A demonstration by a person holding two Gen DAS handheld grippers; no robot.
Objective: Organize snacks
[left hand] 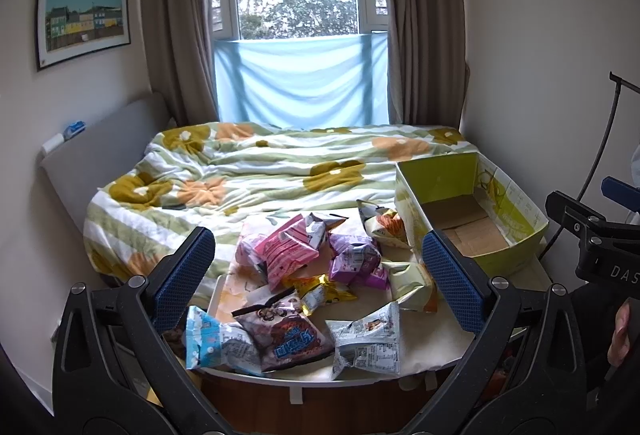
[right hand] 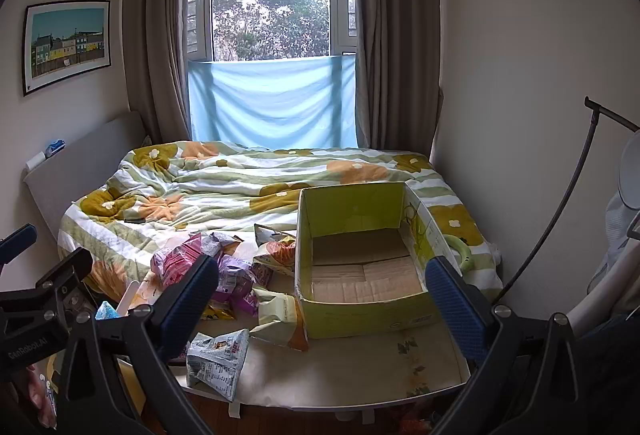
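Observation:
Several snack bags lie heaped on a small white table: a pink bag, purple bags, a brown bag, a light blue bag, a grey bag and pale green bags. An open green cardboard box stands empty at the table's right. My left gripper hovers open above the heap, holding nothing. In the right wrist view, my right gripper is open over the near side of the box, also holding nothing. The grey bag lies at its lower left.
Behind the table is a bed with a flowered quilt, then a window with curtains and a blue cloth. A grey headboard runs along the left wall. A black stand with a cable rises at the right.

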